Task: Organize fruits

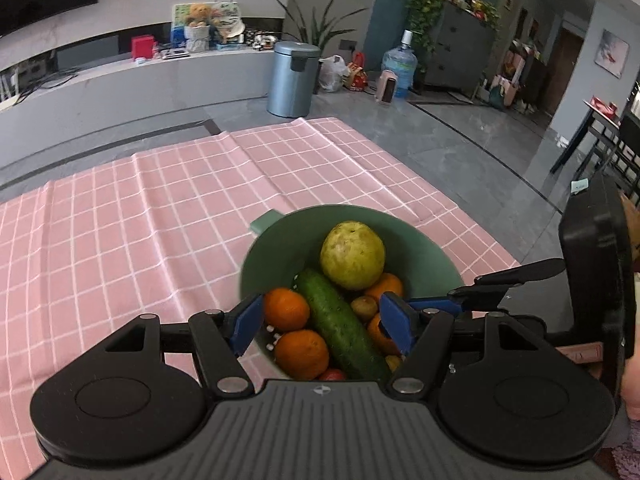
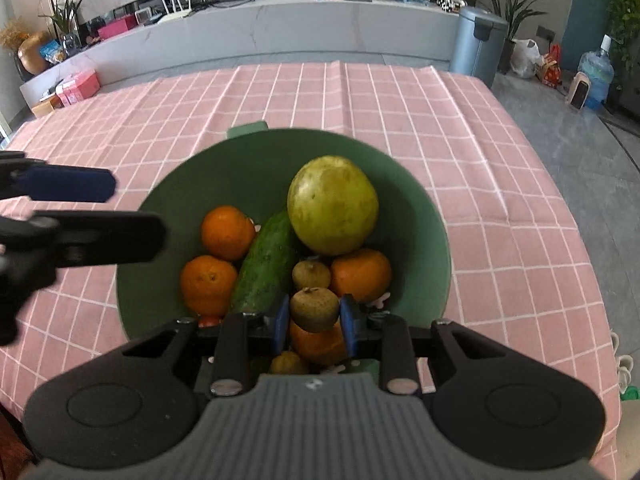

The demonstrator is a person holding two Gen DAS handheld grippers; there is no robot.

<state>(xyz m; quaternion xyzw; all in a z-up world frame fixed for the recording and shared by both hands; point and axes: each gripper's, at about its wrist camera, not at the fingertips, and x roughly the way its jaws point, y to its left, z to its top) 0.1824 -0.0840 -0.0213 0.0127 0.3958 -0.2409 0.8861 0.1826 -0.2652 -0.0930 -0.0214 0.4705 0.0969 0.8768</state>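
A green bowl [image 2: 416, 216] on the pink checked cloth holds a large yellow-green fruit [image 2: 333, 205], a cucumber [image 2: 266, 264], several oranges [image 2: 227, 233] and small brown fruits [image 2: 311, 274]. My right gripper [image 2: 315, 320] is shut on one small brown fruit [image 2: 315, 309], held just above the bowl's near side. My left gripper [image 1: 322, 325] is open over the bowl [image 1: 280, 248], with the cucumber [image 1: 342, 324] and oranges [image 1: 286, 309] below the gap and nothing touching its pads. In the right wrist view the left gripper [image 2: 120, 208] reaches in from the left.
The pink checked tablecloth [image 2: 400, 96] spreads out beyond and beside the bowl. Past the table's far edge stand a grey bin [image 1: 293, 78], a water jug [image 1: 400, 65] and a low white shelf [image 1: 120, 88]. The right gripper's body [image 1: 592, 264] stands at the right edge.
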